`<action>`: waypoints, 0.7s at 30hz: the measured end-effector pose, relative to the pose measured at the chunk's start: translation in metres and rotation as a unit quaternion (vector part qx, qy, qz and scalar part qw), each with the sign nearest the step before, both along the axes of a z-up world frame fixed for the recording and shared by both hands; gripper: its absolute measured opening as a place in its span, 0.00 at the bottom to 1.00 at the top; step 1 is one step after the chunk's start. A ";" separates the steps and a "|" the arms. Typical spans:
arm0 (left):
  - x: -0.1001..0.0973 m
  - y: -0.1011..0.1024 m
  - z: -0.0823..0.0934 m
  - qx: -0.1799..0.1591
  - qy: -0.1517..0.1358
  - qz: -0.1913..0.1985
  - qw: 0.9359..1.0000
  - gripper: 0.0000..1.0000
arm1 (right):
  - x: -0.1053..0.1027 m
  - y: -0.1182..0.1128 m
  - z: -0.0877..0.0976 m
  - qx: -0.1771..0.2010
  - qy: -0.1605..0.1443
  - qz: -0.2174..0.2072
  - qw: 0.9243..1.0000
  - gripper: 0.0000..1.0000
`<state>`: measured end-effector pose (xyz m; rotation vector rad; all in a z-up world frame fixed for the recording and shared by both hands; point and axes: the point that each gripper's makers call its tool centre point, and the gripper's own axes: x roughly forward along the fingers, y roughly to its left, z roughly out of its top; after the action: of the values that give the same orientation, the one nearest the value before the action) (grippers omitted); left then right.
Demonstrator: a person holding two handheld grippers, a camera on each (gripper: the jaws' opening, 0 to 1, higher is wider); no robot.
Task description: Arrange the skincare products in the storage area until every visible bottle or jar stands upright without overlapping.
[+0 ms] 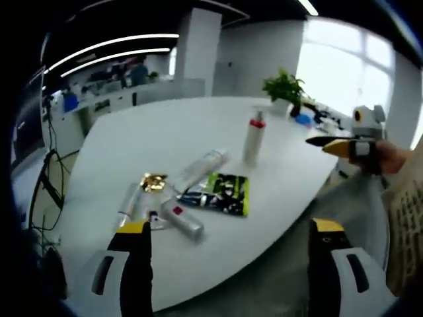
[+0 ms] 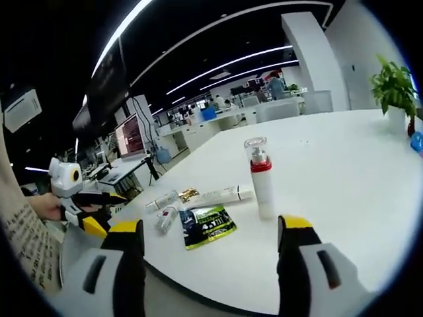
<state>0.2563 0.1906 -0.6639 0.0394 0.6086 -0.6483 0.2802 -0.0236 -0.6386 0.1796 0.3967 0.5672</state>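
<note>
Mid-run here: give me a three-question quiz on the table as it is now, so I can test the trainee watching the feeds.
1. True or false: the pump bottle with the red collar stands upright on the white table.
2. Which item lies flat beside the lying tubes? A) a green and black sachet B) a blue towel C) a glass jar
3. Fill in: the left claw and the right claw are both ____ and hold nothing.

Key:
1. True.
2. A. The sachet lies next to the long white tube and the gold-capped tube.
3. Open; each claw's jaws stand wide apart, short of the products.
</note>
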 end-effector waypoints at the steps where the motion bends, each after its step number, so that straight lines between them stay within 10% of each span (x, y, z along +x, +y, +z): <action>1: 0.001 0.000 0.001 -0.001 -0.002 0.003 1.000 0.97 | -0.001 0.001 -0.001 -0.003 0.001 0.003 1.000 0.83; 21: 0.008 0.011 0.004 -0.013 -0.029 0.036 0.999 0.92 | -0.004 0.006 -0.014 -0.036 0.023 0.028 0.999 0.82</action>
<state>0.2641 0.2018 -0.6600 0.0113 0.5435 -0.5839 0.2757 -0.0175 -0.6527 0.1129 0.4664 0.6034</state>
